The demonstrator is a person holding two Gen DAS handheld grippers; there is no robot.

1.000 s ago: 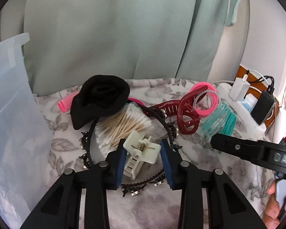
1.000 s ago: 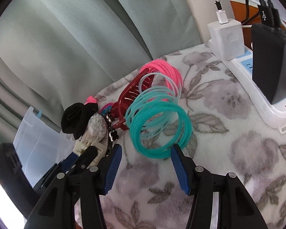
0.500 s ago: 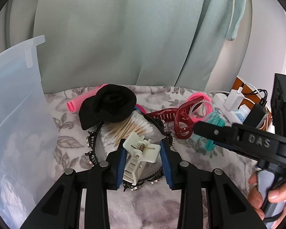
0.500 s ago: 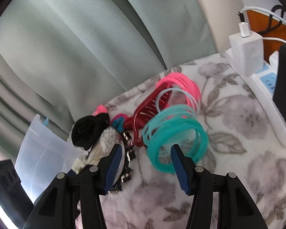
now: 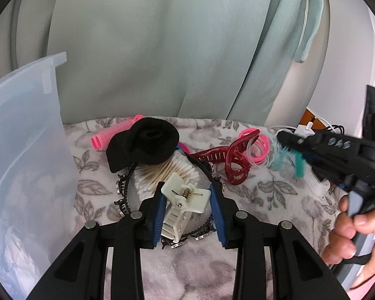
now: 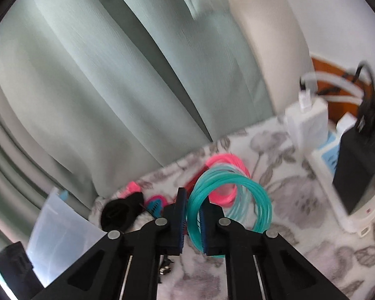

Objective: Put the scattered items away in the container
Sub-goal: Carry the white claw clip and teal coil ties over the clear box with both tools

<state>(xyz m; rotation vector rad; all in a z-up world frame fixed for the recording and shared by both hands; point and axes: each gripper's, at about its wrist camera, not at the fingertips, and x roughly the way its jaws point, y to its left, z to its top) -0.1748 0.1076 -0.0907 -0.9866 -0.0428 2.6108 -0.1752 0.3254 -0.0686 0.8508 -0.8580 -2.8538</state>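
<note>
My left gripper (image 5: 187, 195) is shut on a cream hair claw clip (image 5: 180, 215), held just above the floral blanket. Behind it lie a black headband (image 5: 123, 192), cotton swabs (image 5: 162, 172), a black sock (image 5: 142, 145), a dark red claw clip (image 5: 232, 162), a pink roller (image 5: 110, 135) and pink rings (image 5: 258, 145). My right gripper (image 6: 193, 207) is closing down to a narrow gap, and its pads pinch a bundle of teal rings (image 6: 250, 192) raised off the blanket. The clear plastic container (image 5: 25, 150) stands at the left.
A white power strip (image 6: 337, 200) with a white charger (image 6: 307, 122) and a black adapter (image 6: 360, 165) lies at the blanket's right edge. Pale green curtains (image 5: 162, 50) hang close behind. A person's hand (image 5: 350, 230) holds the right gripper's handle.
The right gripper went from open around the teal rings to pinching them, and rose with them. The left gripper lifted a little with the cream clip still held.
</note>
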